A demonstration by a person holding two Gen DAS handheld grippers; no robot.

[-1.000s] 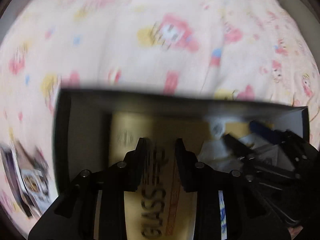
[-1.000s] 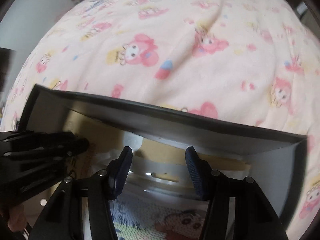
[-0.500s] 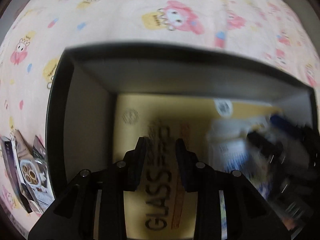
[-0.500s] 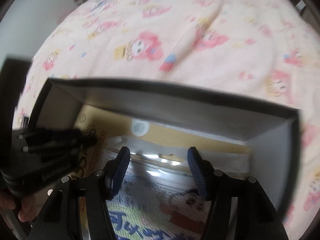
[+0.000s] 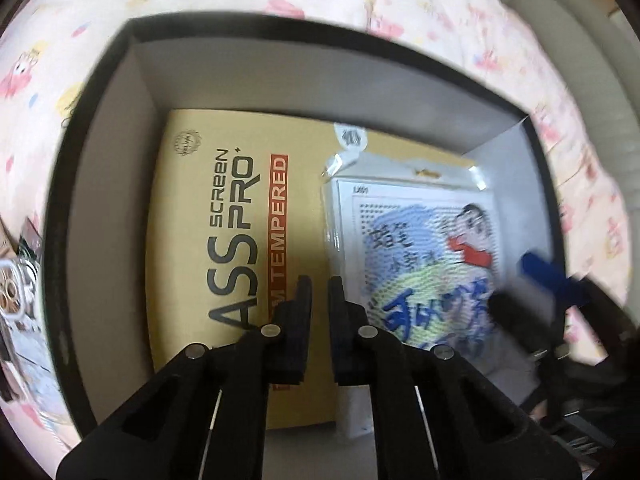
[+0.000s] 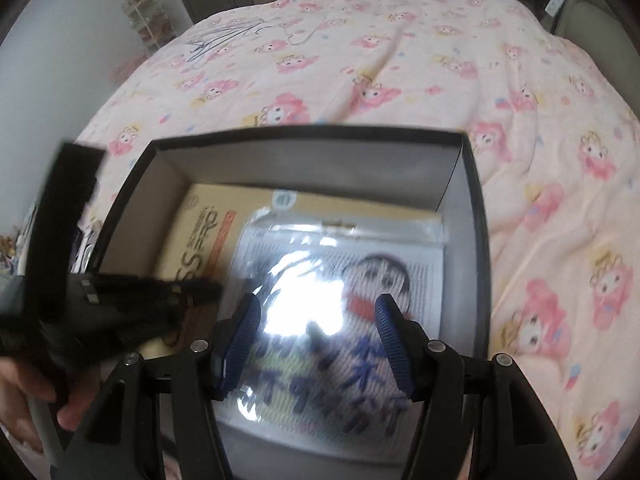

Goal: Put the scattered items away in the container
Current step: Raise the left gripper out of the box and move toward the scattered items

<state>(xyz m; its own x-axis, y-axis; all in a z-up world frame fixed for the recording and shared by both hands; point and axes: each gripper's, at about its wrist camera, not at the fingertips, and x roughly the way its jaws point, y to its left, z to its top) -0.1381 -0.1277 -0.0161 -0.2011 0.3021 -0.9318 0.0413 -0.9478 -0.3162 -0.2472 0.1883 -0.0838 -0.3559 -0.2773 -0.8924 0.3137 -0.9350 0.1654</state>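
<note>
A black open box [image 5: 96, 168] [image 6: 476, 216] sits on the bed. Inside lie a tan screen-protector package [image 5: 224, 216] [image 6: 196, 248] and, partly on it, a clear-wrapped cartoon package [image 5: 420, 248] [image 6: 344, 280]. My left gripper [image 5: 319, 292] hovers above the tan package with its jaws nearly together and nothing between them; it also shows in the right wrist view [image 6: 160, 292]. My right gripper [image 6: 316, 320] is open and empty above the cartoon package; its blue fingertip [image 5: 548, 276] shows blurred in the left wrist view.
The box rests on a pink cartoon-print quilt [image 6: 400, 64]. Several small packaged items [image 5: 16, 292] lie on the quilt left of the box. A beige cushion [image 5: 580, 48] lies at the far right. Shelves [image 6: 148, 20] stand beyond the bed.
Both grippers have risen and pulled back, so more of the box's inside shows. The left jaws have narrowed. The cartoon package lies in the box, free of the right gripper.
</note>
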